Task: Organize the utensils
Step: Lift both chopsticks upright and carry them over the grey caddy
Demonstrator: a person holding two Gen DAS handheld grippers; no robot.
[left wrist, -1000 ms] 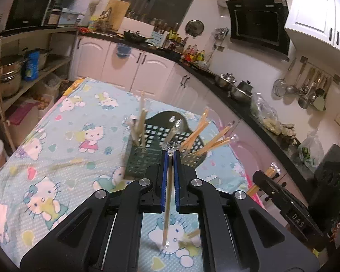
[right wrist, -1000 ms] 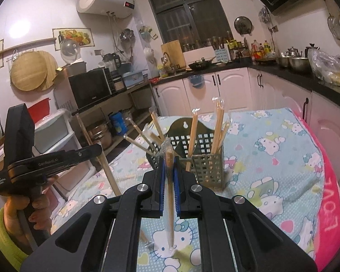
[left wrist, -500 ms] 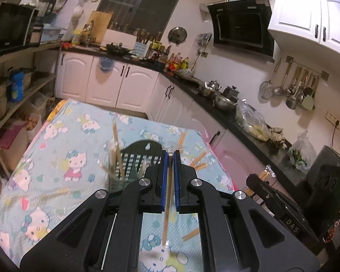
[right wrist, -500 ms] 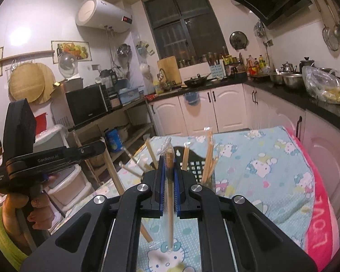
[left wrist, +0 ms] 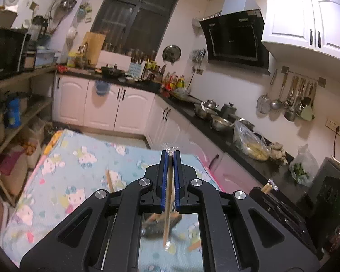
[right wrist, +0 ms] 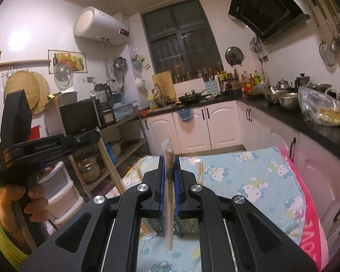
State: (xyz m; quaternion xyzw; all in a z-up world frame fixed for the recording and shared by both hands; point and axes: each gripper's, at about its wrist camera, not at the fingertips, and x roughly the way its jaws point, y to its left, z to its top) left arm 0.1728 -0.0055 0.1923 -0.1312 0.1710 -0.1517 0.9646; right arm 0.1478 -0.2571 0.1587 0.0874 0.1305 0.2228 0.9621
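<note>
My left gripper (left wrist: pixel 170 156) is shut on wrapped wooden chopsticks (left wrist: pixel 167 224) that hang down between its blue pads. My right gripper (right wrist: pixel 169 161) is shut on another pair of wrapped chopsticks (right wrist: pixel 170 215), held upright. The dark green mesh utensil holder (left wrist: pixel 161 224) sits low behind the left gripper's body, mostly hidden; in the right wrist view it (right wrist: pixel 183 225) shows under the fingers. Chopstick tips (left wrist: pixel 110 180) (right wrist: pixel 200 172) stick up from it. The left gripper's handle (right wrist: pixel 34 151), held by a hand, shows at the left of the right wrist view.
The table carries a light blue Hello Kitty cloth (left wrist: pixel 79 170) with a pink edge (right wrist: pixel 310 222). Loose chopsticks (left wrist: pixel 193 247) lie on the cloth. White cabinets and a black counter (left wrist: pixel 215 131) with pots run along the right; open shelves (left wrist: pixel 22 113) stand left.
Both grippers have risen and tilted up, still holding their chopsticks. The utensil holder has dropped from mid view to below the fingers in both views.
</note>
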